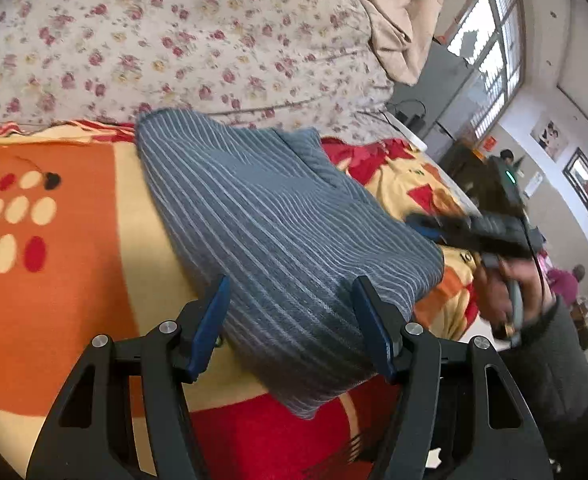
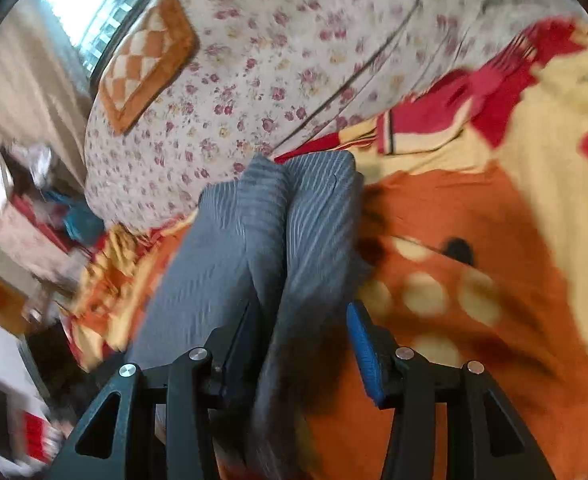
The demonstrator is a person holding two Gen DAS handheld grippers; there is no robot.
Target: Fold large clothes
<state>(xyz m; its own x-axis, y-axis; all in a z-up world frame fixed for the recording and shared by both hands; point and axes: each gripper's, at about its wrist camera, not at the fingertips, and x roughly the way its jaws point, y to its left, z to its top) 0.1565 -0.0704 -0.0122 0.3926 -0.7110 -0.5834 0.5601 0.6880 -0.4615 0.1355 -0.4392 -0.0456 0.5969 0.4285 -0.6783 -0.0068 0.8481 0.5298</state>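
The striped blue garment [image 1: 278,240] lies folded into a thick bundle on the orange, red and cream blanket [image 1: 54,280] that covers the bed, near the flowered quilt [image 1: 174,48] heaped along the bed's far side. The fold looks close to done. The left tool [image 1: 290,320] stands partly open over the bundle's near end, its pads clear of the cloth, gripping nothing. The right tool [image 2: 306,336] is partly open with a ridge of the garment between its jaws; the far pad stands off it, so I judge it released. Next: draw both tools clear, or press the bundle flat and square its edges.
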